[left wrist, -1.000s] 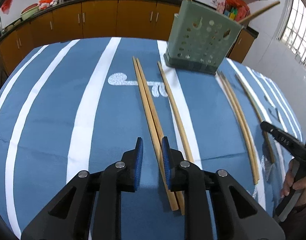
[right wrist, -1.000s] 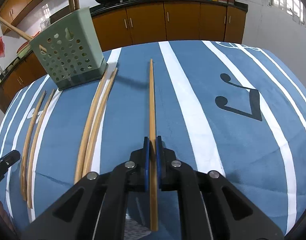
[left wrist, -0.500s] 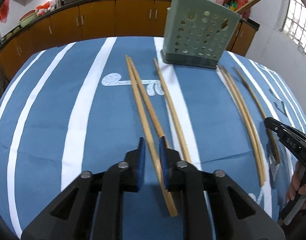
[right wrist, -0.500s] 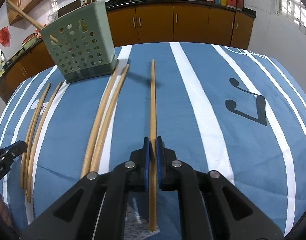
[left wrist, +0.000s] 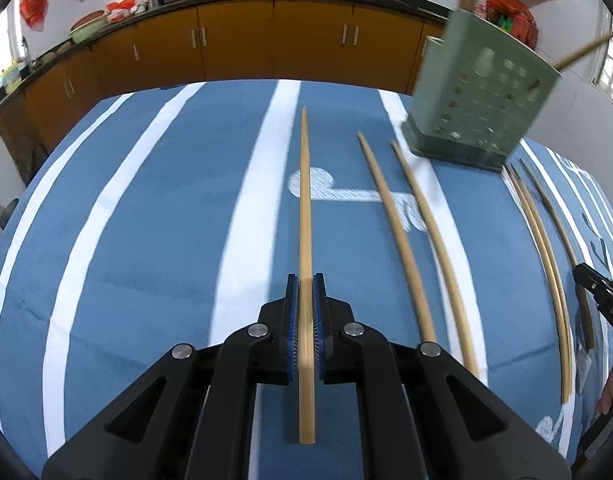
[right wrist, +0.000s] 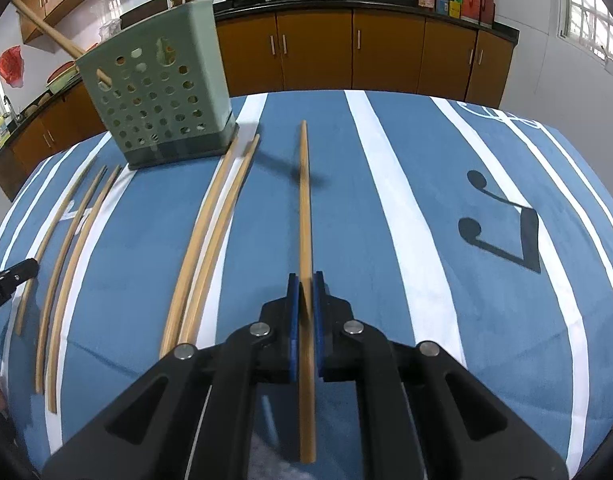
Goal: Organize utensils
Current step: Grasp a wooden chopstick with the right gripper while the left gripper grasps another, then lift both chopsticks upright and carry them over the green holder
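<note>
Bamboo fills both tools: my left tool (left wrist: 305, 300) pinches one chopstick (left wrist: 305, 216) between its blue pads, and my right tool (right wrist: 305, 300) pinches another chopstick (right wrist: 305, 208) the same way, each stick running straight toward twelve o'clock with its butt end sticking back past the pads. Both seem lifted off the blue striped cloth (right wrist: 446, 184) on the counter; in the right wrist view the stick throws a shadow apart from itself, which I read as clearance.

From the left tool, the green perforated holder (left wrist: 480, 108) stands at about one o'clock, blurred, with sticks already poking from its top. Two loose chopsticks (left wrist: 418, 236) lie between my held one and the holder, and three more (left wrist: 546, 240) lie out toward three o'clock. From the right tool the holder (right wrist: 158, 92) sits at about eleven o'clock, with a pair (right wrist: 210, 232) just right of it and three (right wrist: 66, 248) out at nine o'clock.

My judgement: the step is carrying each stick to the holder. To do it well I would raise one tool at a time, tip the stick near vertical above the open top, lower the tip inside before easing the pads apart, and keep the free end from striking the rim or the sticks already leaning there. The grip sits toward the butt end, so the long front part may swing; slow wrist rotation should help.
</note>
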Demonstrator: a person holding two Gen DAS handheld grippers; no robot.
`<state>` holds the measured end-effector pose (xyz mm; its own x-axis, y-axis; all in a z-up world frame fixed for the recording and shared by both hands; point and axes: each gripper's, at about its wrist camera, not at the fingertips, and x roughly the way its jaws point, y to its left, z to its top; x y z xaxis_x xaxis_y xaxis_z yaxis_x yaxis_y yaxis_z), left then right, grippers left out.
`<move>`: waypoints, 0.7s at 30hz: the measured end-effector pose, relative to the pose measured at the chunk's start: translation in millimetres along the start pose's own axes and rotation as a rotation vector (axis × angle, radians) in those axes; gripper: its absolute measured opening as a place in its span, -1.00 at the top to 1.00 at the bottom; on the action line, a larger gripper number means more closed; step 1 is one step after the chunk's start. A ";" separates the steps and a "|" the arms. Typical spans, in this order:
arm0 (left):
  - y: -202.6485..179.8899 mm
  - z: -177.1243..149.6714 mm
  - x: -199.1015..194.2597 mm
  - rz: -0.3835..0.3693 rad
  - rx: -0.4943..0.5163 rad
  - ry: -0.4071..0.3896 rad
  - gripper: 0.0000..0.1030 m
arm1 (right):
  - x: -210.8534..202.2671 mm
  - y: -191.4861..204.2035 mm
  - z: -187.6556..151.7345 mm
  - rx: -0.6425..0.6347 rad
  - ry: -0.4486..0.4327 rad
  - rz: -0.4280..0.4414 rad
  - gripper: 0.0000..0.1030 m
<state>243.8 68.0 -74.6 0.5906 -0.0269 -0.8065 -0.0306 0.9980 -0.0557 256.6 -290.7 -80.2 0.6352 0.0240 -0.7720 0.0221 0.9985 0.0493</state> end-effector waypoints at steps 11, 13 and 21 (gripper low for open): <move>6.3 -2.9 -5.7 -0.008 0.006 -0.047 0.84 | 7.0 -3.3 6.4 0.023 -0.010 0.010 0.84; 7.8 -4.1 -7.1 -0.012 0.002 -0.048 0.84 | 6.9 -3.1 6.3 0.022 -0.010 0.009 0.84; 7.5 -5.2 -8.5 -0.008 0.006 -0.049 0.84 | 6.7 -3.3 5.6 0.017 -0.010 0.005 0.84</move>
<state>234.4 75.4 -71.2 0.6292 -0.0321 -0.7766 -0.0211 0.9981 -0.0584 265.2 -294.1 -82.0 0.6430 0.0282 -0.7654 0.0324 0.9974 0.0639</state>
